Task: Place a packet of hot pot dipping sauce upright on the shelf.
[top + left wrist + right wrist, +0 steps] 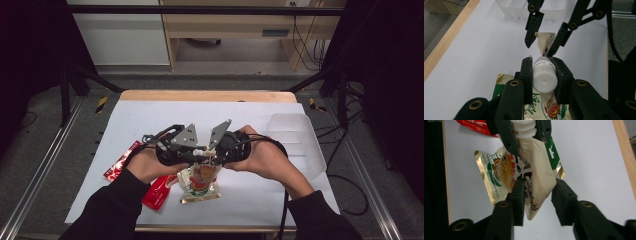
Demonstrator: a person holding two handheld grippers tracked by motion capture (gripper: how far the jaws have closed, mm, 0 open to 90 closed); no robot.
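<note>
While both claws meet above the table point(150, 112), a spouted pouch point(201, 181) hangs between them.
Left claw point(543, 75) clamps the white cap point(544, 76); right claw point(537, 195) stands open around the pouch's corner.

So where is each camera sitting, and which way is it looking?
High view: sits above the person's side, looking forward and down on the table; shows both forearms, the left gripper and right gripper.
Left gripper view: rides the left gripper, looking along its jaws clamped on the white cap; the right gripper is beyond.
Right gripper view: rides the right gripper, looking along its jaws, which stand either side of the spout pouch.
All share the pouch.
</note>
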